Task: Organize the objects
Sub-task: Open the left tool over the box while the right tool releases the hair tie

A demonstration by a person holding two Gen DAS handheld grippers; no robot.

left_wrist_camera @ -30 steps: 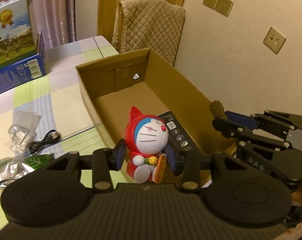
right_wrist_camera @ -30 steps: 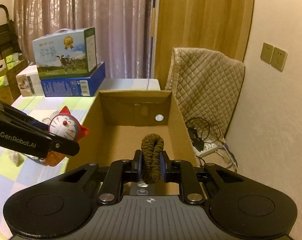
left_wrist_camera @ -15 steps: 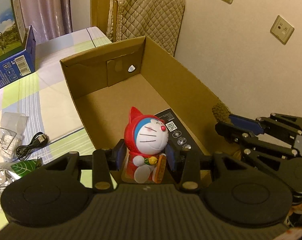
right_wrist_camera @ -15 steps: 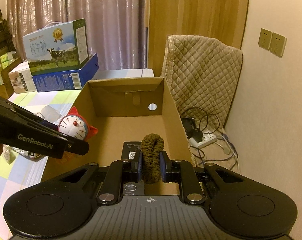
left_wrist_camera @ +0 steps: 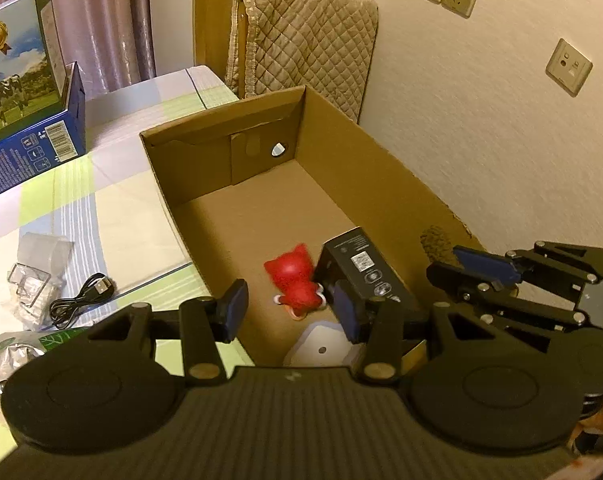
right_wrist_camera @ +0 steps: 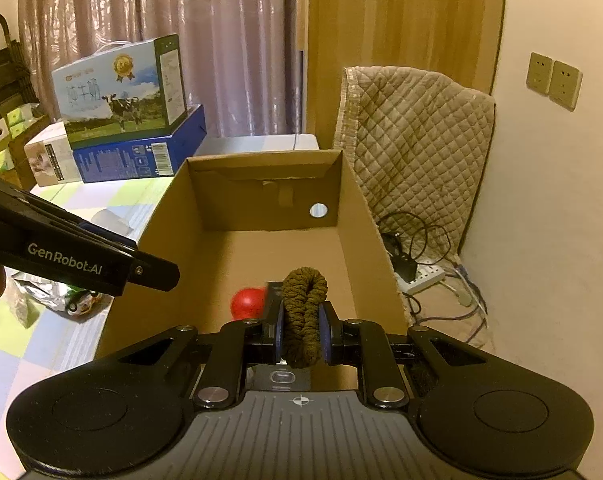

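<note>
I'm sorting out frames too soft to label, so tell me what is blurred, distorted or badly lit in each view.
Left wrist view: the red toy in the cardboard box is motion-smeared, while the black box beside it stays readable; fisheye bends the wall and darkens the corners. Right wrist view: the brown rope in the right gripper is sharp, the toy only a red blob; dim warm light throughout.
</note>
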